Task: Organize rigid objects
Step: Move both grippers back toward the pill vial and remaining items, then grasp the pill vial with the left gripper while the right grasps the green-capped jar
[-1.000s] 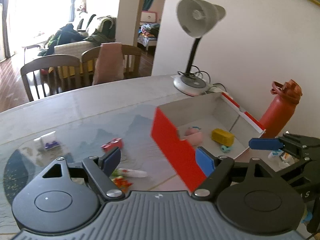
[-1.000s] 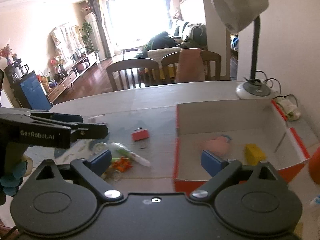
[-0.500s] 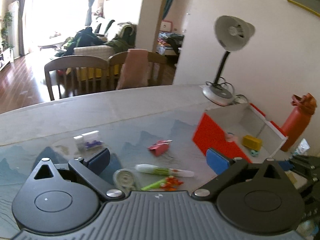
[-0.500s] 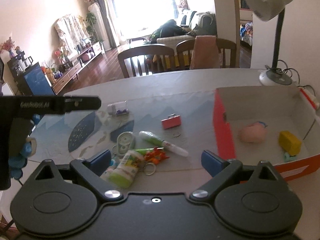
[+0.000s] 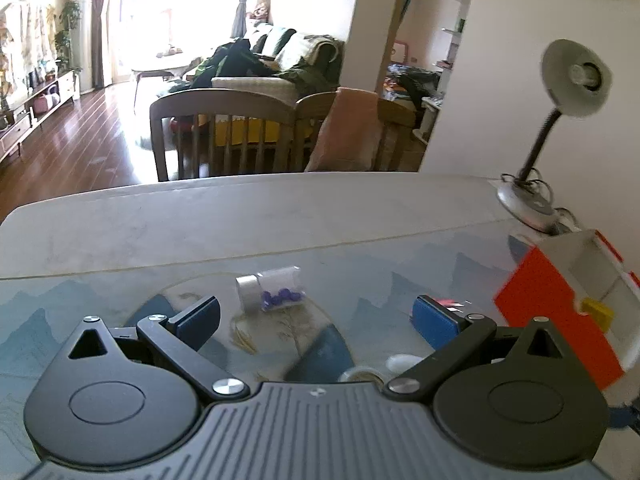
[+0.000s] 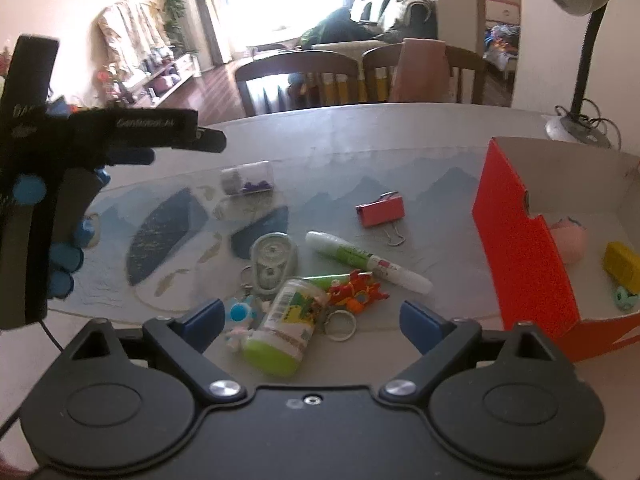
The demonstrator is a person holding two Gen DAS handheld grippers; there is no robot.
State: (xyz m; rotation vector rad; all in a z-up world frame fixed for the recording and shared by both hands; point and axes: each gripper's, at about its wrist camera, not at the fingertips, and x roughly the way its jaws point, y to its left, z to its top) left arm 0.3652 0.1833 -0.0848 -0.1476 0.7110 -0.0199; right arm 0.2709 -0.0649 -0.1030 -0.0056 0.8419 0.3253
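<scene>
- Left gripper [image 5: 316, 316]: jaws just spread to full width, nothing between them; clear pin box [image 5: 274, 292] sits at 12 o'clock on the worktop [image 5: 280, 216].
- Right gripper [image 6: 312, 318]: released, empty, above green tube [image 6: 282, 330] and keyrings.
- Red box [image 6: 520, 240]: 3 o'clock.
- Advice: straddle one item squarely, then close.

Blurred white lettering on the left tool [image 6: 208, 145], seemingly "GenRobot.AI" along its arm, further letters on its upright body too smeared to read, printing on the green bottle [image 6: 286, 326] illegible
</scene>
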